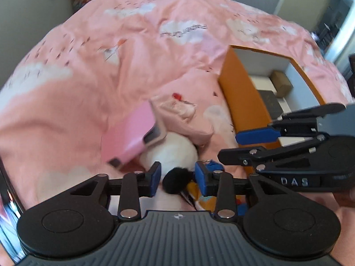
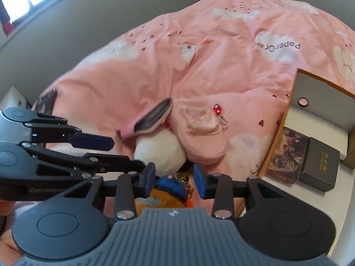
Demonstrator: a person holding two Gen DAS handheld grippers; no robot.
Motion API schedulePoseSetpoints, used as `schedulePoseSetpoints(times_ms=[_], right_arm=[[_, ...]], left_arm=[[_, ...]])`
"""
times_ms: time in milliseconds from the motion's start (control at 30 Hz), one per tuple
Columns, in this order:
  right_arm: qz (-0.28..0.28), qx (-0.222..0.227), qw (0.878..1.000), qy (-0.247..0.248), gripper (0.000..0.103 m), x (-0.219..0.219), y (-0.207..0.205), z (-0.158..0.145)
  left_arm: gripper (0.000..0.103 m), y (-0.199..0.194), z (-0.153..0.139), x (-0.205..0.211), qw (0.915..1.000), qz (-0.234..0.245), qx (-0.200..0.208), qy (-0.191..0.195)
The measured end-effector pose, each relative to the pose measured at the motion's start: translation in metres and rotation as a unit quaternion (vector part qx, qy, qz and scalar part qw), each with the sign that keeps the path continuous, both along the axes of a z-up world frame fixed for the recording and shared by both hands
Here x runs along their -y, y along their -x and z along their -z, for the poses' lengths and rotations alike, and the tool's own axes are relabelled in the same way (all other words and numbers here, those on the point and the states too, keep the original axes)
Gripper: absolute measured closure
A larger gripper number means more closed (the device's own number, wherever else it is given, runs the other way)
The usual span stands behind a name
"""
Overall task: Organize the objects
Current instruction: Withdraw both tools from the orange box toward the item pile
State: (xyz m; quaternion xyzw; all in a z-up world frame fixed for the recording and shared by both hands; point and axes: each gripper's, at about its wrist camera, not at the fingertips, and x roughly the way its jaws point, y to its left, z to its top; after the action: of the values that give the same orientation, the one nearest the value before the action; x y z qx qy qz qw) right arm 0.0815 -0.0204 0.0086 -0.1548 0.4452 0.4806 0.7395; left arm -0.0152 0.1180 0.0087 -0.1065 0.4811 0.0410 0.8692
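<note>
Plush toys heaped on my pink cloud-print duvet

My left gripper and right gripper gape, holding nothing; the fluffy white plush lies beneath a pink case, near the orange box; an orange-and-blue toy sits between my right fingers.

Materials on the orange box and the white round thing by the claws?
Orange box: looks like rigid cardboard, matte orange outside, pale lining; thin straight walls and sharp corners suggest it. White round thing: probably plush fabric; fuzzy, soft outline, though blur leaves it open.

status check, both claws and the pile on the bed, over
Left claw open over black pom-pom. Right claw open over orange plush. Orange box beside pile, nothing blocking.
</note>
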Motion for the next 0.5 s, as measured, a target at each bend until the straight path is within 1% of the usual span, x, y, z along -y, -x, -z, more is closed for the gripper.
schedulePoseSetpoints(times_ms=[67, 133, 200, 267, 333, 400, 433, 500], right_arm=[[-0.006, 0.011, 1.0, 0.007, 0.066, -0.005, 0.005, 0.003], [-0.007, 0.022, 1.0, 0.013, 0.066, -0.009, 0.006, 0.004], [-0.007, 0.024, 0.999, 0.02, 0.066, -0.016, 0.002, 0.008], [-0.005, 0.024, 0.999, 0.025, 0.065, -0.022, -0.002, 0.011], [-0.006, 0.029, 0.999, 0.03, 0.065, -0.029, -0.007, 0.013], [-0.009, 0.038, 0.999, 0.037, 0.065, -0.036, -0.013, 0.015], [-0.011, 0.043, 0.998, 0.04, 0.065, -0.039, -0.016, 0.017], [-0.017, 0.045, 0.998, 0.045, 0.065, -0.047, -0.021, 0.02]], left_arm=[[0.064, 0.001, 0.003, -0.008, 0.9998, -0.009, 0.017, -0.002], [0.064, 0.002, 0.001, -0.011, 0.9987, -0.003, 0.042, -0.03], [0.064, 0.0, 0.001, -0.011, 0.9969, 0.007, 0.046, -0.065], [0.064, -0.005, 0.004, -0.009, 0.994, 0.014, 0.042, -0.1], [0.062, -0.011, 0.01, -0.006, 0.99, 0.016, 0.033, -0.136], [0.061, -0.018, 0.019, -0.002, 0.9858, 0.024, 0.017, -0.166], [0.061, -0.02, 0.023, 0.0, 0.9842, 0.03, 0.011, -0.174], [0.06, -0.024, 0.03, 0.002, 0.9837, 0.045, 0.002, -0.174]])
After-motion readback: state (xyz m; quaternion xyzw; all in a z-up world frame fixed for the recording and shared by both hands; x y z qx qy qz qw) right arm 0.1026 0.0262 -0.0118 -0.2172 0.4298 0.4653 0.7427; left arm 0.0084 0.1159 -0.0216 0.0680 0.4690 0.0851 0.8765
